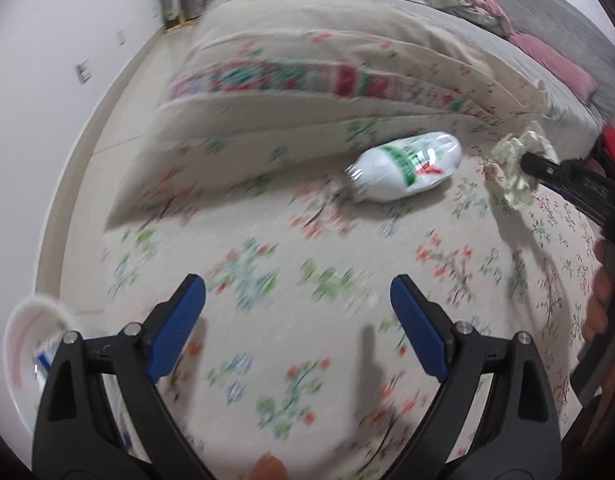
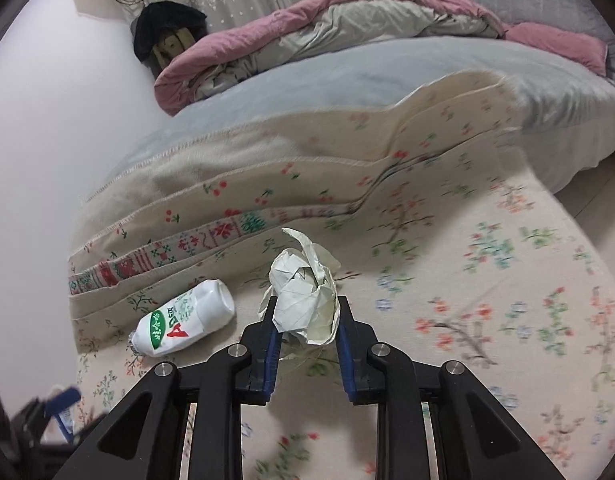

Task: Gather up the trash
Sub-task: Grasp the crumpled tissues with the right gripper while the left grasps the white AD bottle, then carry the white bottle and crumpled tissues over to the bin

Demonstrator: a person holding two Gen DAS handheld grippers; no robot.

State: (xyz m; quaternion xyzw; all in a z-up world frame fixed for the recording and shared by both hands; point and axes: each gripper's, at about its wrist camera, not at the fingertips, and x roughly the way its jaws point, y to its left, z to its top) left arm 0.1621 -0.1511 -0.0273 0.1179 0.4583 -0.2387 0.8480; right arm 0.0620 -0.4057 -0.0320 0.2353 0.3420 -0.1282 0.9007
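A crumpled ball of white paper (image 2: 305, 298) sits between my right gripper's (image 2: 306, 312) blue pads, which are shut on it above the floral mat. The same paper (image 1: 517, 168) and right gripper (image 1: 525, 162) show at the right edge of the left wrist view. A small white plastic bottle (image 1: 405, 168) with a green and red label lies on its side on the mat; in the right wrist view the bottle (image 2: 185, 320) lies left of the held paper. My left gripper (image 1: 297, 300) is open and empty, some way short of the bottle.
A white bin (image 1: 25, 360) with something inside stands at the lower left of the left wrist view. A folded floral quilt (image 2: 235, 192) and a bed with grey and pink bedding (image 2: 347, 40) rise behind the bottle. A white wall (image 1: 47, 80) is at left.
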